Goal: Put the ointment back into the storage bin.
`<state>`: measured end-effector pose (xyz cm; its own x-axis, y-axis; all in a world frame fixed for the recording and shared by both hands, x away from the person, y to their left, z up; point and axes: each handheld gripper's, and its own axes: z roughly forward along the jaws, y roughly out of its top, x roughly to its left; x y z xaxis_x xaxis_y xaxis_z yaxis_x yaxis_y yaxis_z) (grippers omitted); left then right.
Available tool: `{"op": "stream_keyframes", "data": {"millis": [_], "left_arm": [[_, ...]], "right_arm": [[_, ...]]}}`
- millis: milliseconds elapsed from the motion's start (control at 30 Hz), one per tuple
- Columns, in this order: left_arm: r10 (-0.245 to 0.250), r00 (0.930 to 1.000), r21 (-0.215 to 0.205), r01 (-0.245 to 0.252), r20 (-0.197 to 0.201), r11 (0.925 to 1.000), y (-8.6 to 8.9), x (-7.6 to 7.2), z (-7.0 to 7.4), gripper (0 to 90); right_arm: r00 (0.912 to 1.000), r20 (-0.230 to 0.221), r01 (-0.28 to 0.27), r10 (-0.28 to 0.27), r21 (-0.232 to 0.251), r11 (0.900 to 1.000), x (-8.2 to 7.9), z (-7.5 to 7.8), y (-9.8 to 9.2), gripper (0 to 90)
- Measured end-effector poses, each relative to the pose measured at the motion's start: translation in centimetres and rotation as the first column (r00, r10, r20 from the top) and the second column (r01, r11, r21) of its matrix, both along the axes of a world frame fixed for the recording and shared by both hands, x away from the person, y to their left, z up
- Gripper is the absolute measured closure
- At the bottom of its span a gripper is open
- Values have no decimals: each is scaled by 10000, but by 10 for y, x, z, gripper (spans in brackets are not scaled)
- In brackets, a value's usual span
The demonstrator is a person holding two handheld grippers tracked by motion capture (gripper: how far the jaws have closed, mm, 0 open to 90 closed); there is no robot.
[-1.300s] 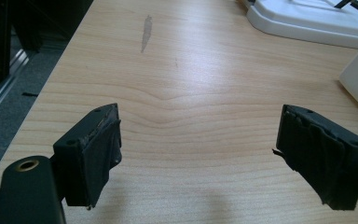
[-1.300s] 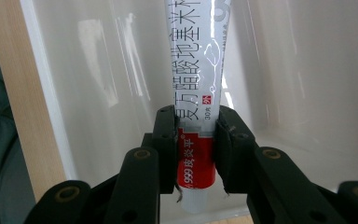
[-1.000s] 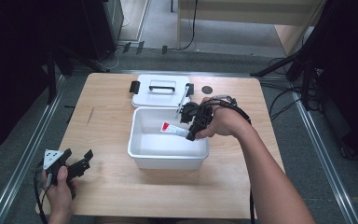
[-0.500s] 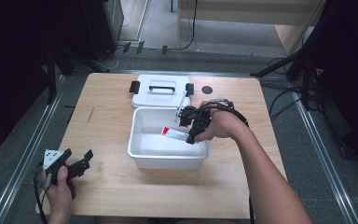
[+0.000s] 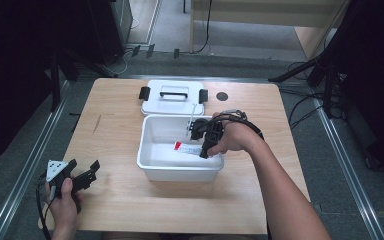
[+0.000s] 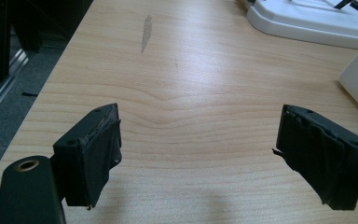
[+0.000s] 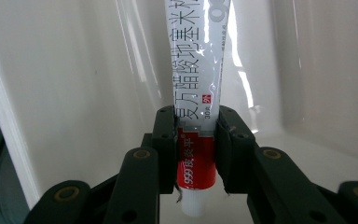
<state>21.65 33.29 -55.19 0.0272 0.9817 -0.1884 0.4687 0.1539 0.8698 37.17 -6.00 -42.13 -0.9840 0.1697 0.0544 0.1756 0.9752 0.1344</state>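
A white tube with a red band and printed characters (image 7: 196,107) is clamped between the jaws of my right gripper (image 7: 196,154), near the tube's cap end. In the high view that tube (image 5: 187,148) lies low inside the white plastic box (image 5: 147,150), with my right gripper (image 5: 205,142) reaching in over the box's right side. The box's white lid (image 5: 172,100), with a handle and black clips, lies flat behind the box. My left gripper (image 5: 82,175) rests at the table's front left, jaws wide apart over bare wood (image 6: 200,154).
The wooden table (image 5: 115,210) has bare room left of and in front of the box. A small dark round mark (image 5: 222,96) sits right of the lid. Cables and stand legs lie on the floor beyond the table's far and right edges.
My right gripper has shifted slightly toward the box's front right with the tube in its jaws. The left hand has stayed where it was.
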Motion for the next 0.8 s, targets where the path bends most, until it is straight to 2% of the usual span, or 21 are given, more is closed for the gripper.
{"op": "stream_keyframes", "data": {"millis": [333,533,600,800], "left_arm": [[-6,10000,3,6,-6,10000,0,0,0,145],[-9,10000,7,9,-6,10000,0,0,0,145],[-11,10000,7,11,-6,10000,0,0,0,145],[-11,10000,9,11,-7,10000,0,0,0,145]], "right_arm": [[9999,-97,100,-105,-513,9986,-2,-7,5,724],[9998,-183,24,-41,-944,9955,-4,-11,11,724],[9999,-157,-30,15,-956,9954,-4,-12,11,724],[9993,-370,-54,7,-1256,9921,-5,-17,15,725]]}}
